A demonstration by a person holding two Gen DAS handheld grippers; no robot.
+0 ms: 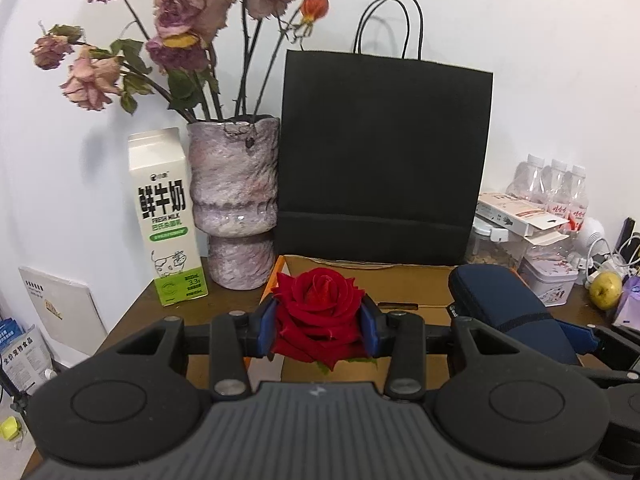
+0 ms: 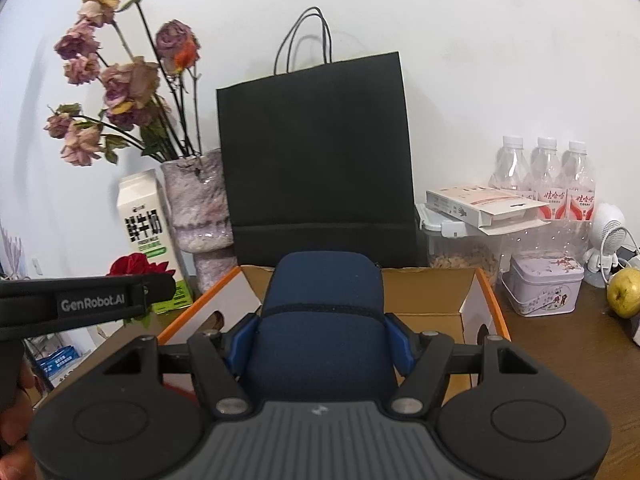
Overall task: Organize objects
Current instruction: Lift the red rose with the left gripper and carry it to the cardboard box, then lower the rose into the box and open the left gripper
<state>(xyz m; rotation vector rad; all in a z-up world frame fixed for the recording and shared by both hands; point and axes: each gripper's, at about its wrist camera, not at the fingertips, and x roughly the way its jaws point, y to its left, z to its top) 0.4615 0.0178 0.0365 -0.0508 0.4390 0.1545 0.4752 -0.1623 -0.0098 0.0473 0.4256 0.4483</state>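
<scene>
My left gripper [image 1: 322, 326] is shut on a red rose [image 1: 320, 312], its blue pads pressing the bloom from both sides; the rose [image 2: 136, 266] also peeks out behind the left gripper's arm in the right wrist view. My right gripper [image 2: 320, 344] is shut on a dark blue zip case [image 2: 322, 320], which appears at the right of the left wrist view as the case [image 1: 508, 308]. Both are held above an open cardboard box [image 2: 432, 292] with orange edges, in front of a black paper bag [image 1: 384, 152].
A mottled pink vase [image 1: 236, 200] of dried roses and a milk carton [image 1: 166, 216] stand at the back left. To the right are water bottles [image 2: 546, 176], a flat white package [image 2: 480, 204] on a plastic container, a small tin [image 2: 542, 290] and a yellow-green pear [image 2: 624, 292].
</scene>
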